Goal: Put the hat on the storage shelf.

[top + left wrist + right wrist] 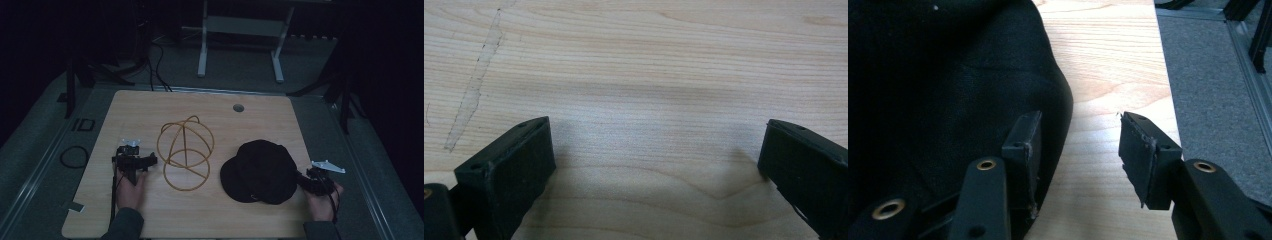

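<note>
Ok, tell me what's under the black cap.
The black cap lies on the wooden table; bare wood shows around its edge. Whatever sits beneath its crown is covered, so that cannot be seen.

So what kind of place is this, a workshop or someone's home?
Probably a lab or recording room, not a home: a bare wooden table stands on grey carpet, dark stands flank it, cables run across the floor, and a person works with a hand-held gripper.

Looks like a dim lab setup: a lone wooden desk (150, 107) on grey carpet (240, 70), with black tripods (75, 80) and cables (159, 65) around.
</note>
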A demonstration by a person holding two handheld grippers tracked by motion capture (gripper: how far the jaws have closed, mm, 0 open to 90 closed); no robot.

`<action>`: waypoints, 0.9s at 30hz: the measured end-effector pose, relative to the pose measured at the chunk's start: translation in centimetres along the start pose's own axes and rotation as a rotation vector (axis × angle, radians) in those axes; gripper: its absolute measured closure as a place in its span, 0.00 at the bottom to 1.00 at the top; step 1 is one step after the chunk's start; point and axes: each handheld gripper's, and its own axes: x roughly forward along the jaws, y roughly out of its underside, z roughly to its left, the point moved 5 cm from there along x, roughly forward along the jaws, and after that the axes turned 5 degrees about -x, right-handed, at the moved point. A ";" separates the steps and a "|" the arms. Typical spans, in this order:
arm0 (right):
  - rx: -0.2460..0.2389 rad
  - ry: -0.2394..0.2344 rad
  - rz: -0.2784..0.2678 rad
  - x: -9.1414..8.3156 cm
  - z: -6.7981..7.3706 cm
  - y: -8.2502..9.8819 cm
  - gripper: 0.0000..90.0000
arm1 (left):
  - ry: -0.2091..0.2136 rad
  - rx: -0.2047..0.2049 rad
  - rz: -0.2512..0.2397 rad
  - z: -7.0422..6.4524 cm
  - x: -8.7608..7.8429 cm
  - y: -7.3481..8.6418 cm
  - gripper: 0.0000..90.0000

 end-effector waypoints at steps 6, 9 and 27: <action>-0.036 -0.011 0.016 -0.2 -0.2 -0.6 0.57 | 0.000 0.000 0.000 0.0 0.0 0.0 0.01; -0.049 -0.040 0.020 -0.4 -0.1 -1.2 0.56 | 0.000 0.000 0.000 0.0 0.0 0.0 0.01; -0.168 -0.159 0.076 -1.9 1.8 -4.5 0.54 | 0.000 0.002 0.002 0.0 0.0 0.0 0.01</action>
